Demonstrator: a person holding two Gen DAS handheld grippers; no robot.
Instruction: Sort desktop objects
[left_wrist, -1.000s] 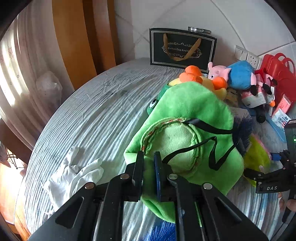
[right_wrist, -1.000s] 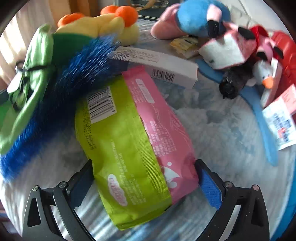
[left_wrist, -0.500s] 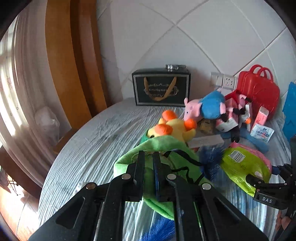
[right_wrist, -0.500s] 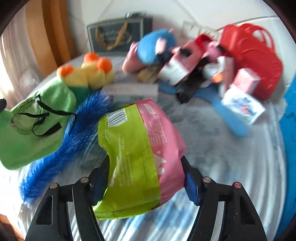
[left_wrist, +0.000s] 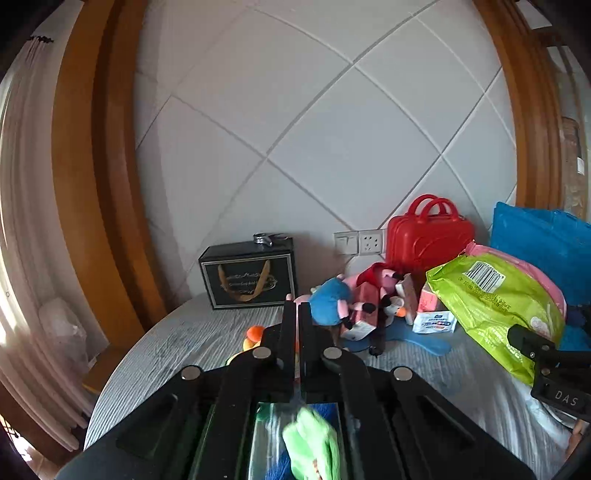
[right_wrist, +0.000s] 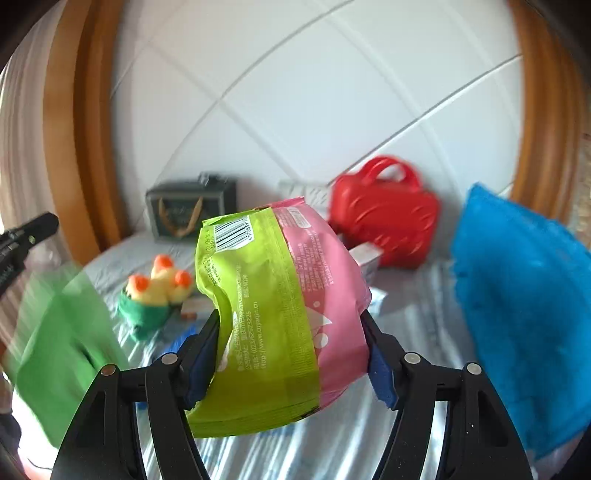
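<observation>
Snack bag, lime green one half, pink the other, barcode near its top edge, puffy and creased; it sits between the blue pads of the right gripper, which pinch its sides and hold it up off the table. Left gripper has fingers pressed together; green plush cloth hangs blurred just below it, prob caught in the jaws, but the pinch itself isn't visible. Behind on the striped cloth: yellow plush w/ orange knobs, black gift bag, red toy case, heap of small plush toys, blue bag at right, close beside the snack bag
</observation>
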